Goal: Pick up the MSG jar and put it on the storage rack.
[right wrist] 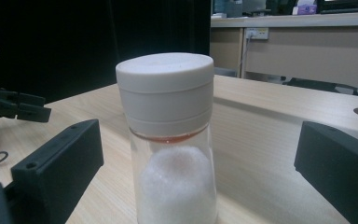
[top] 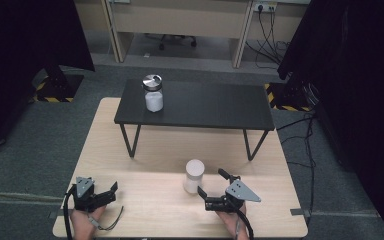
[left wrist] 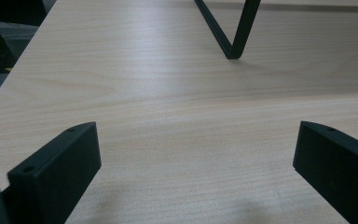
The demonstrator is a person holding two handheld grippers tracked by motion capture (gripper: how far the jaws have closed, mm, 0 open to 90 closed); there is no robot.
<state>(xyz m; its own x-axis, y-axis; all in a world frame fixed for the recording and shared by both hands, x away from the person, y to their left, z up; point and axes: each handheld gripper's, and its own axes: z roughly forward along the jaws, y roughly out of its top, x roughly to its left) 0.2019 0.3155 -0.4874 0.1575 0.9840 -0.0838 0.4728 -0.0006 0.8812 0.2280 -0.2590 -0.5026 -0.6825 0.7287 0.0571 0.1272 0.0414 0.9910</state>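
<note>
The right gripper (top: 209, 190), jaws wide and empty, should centre on the white-capped jar (top: 193, 176) and close below the cap.

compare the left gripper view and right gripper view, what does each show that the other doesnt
Left gripper view: the black stand's V-shaped leg on bare wood ahead of the open left gripper.
Right gripper view: the white-capped jar of white powder, upright between the open right gripper's fingers, untouched, plus the other gripper at the left edge.
Both: the light wooden table.
</note>
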